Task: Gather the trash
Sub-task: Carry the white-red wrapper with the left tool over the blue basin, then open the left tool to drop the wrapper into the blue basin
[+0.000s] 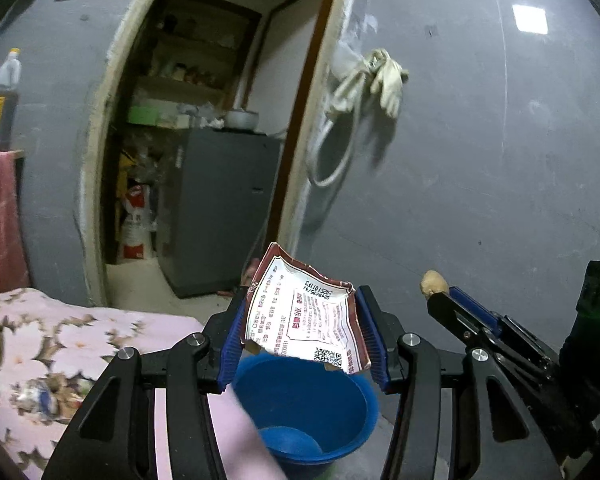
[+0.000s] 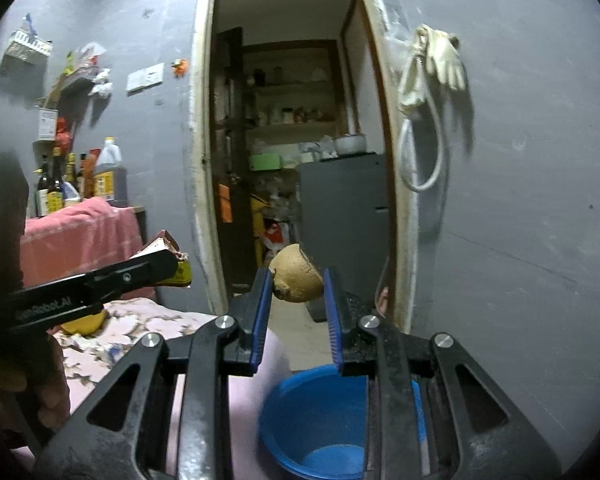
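My left gripper is shut on a torn white wrapper with a dark red border and printed text, held bowed between the blue pads. Below it on the floor stands a blue bucket. My right gripper is shut on a tan, rounded peel scrap. That scrap and the right gripper also show at the right of the left wrist view. In the right wrist view the blue bucket lies below the fingers, and the left gripper with the wrapper's edge enters from the left.
A pink flowered bedcover fills the lower left, with a yellow object on it. Ahead, an open doorway shows shelves and a grey cabinet. Gloves and a hose hang on the grey wall. Bottles stand at left.
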Motion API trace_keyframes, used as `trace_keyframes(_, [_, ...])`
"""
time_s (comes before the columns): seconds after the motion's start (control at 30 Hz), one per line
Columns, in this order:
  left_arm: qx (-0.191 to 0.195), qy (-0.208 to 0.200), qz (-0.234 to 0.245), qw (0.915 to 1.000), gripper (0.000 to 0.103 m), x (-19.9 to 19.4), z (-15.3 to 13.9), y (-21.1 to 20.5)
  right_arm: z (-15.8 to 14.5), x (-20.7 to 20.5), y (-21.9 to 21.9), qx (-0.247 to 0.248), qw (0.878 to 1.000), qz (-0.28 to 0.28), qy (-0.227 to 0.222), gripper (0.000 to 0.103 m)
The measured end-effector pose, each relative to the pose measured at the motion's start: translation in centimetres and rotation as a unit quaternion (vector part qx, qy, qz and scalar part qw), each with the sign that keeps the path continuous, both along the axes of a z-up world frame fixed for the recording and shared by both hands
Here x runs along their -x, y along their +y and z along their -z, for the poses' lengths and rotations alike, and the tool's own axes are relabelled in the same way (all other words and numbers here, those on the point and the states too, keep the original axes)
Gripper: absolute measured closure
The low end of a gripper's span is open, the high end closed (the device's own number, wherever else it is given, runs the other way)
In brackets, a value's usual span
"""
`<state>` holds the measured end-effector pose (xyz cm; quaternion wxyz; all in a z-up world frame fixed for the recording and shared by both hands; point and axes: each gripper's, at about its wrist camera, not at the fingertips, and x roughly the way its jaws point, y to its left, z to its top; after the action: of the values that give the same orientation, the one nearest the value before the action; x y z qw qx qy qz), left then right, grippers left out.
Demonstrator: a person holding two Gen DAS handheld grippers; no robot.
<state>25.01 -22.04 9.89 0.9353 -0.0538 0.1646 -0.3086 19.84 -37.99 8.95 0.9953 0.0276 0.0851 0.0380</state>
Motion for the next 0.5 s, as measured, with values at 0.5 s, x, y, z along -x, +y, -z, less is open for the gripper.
trace_keyframes(0.5, [-0.098,0.125,0.001,0.9873,0.057,-5.5,7.9,-6.1,7.4,-4.4,-4.6,-0.041,0.992,0.009,0.116,0.069])
